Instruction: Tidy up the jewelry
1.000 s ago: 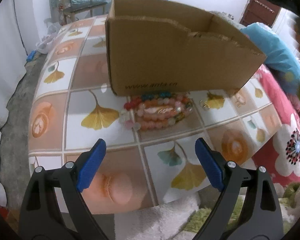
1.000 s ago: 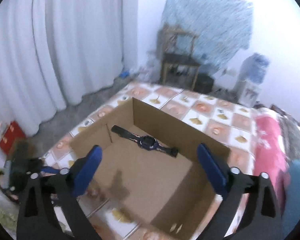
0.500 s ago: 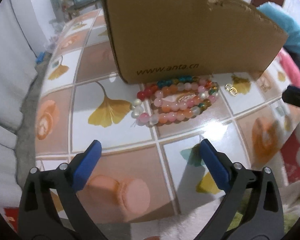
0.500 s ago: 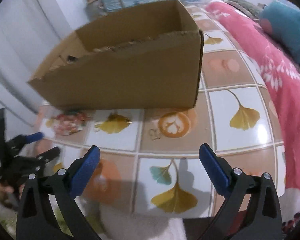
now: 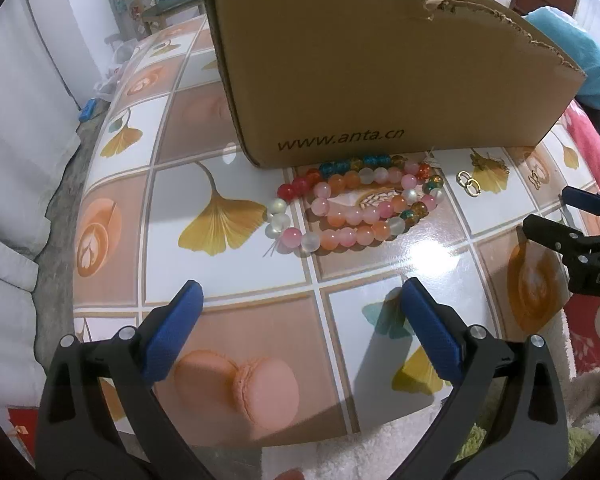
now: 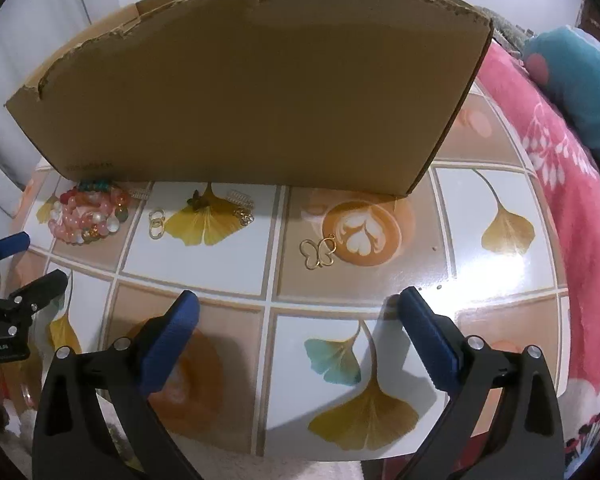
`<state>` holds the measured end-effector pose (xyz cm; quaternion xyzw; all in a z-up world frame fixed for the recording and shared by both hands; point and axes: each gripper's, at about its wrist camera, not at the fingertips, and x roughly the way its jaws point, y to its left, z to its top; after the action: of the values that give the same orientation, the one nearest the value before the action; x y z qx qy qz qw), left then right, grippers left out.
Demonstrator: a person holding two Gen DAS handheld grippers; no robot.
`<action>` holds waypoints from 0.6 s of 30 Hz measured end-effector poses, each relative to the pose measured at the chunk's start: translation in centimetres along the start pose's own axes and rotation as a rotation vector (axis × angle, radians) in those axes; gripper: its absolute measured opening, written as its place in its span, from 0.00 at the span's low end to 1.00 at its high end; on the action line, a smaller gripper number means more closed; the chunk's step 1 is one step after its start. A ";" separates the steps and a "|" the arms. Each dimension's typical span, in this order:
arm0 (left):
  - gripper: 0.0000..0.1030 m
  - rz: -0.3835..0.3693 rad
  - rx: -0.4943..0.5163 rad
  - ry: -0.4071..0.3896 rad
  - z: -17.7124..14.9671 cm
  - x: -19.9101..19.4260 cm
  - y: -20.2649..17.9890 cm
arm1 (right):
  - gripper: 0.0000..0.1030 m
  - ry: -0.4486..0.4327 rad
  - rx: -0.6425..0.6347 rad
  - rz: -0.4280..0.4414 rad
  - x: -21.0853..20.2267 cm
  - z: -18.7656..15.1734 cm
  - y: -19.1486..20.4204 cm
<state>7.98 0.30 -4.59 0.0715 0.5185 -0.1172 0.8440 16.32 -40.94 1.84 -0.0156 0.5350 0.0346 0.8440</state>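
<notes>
1. Hovering low over the near edge of the bench (image 5: 188, 240), the left hand-held gripper (image 5: 300, 328) has its two blue pads spread wide with nothing between them.
2. Beside it, the right hand-held gripper (image 6: 296, 332) is likewise spread wide and empty above the patterned top; each one shows at the edge of the other's view.
3. Ahead of the left one lies one heap of beaded bracelets (image 5: 356, 204), pink, orange, red, blue and clear beads coiled together; how many strands it holds cannot be told.
4. Just right of the heap lie two small gold rings (image 5: 470, 185), touching each other.
5. From the right wrist view, further right, one small dark piece (image 6: 196, 199) and one gold chain piece (image 6: 244, 210) rest on a yellow leaf print; what they are is unclear.
6. One gold butterfly pendant (image 6: 319, 254) lies alone, nearest the right hand-held gripper.
7. One cardboard box (image 5: 372, 76) with a torn top edge stands behind all of these, the beads touching its front wall.
8. A pink blanket (image 6: 560, 184) lies to the right.
</notes>
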 end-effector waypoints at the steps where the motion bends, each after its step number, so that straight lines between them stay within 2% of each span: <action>1: 0.94 -0.001 0.002 0.000 0.0 -0.1 -0.1 | 0.94 -0.002 -0.002 0.000 0.0 0.0 0.0; 14: 0.93 -0.002 -0.003 -0.039 -0.6 -0.3 0.4 | 0.94 -0.052 -0.012 0.014 -0.3 -1.3 -0.2; 18: 0.92 -0.042 -0.081 -0.135 -0.5 -2.4 2.2 | 0.94 -0.034 -0.038 0.063 -0.9 -1.3 0.4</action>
<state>7.08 2.85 -2.73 0.0183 0.4662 -0.1181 0.8766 14.72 -40.71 2.12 -0.0143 0.5199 0.0718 0.8511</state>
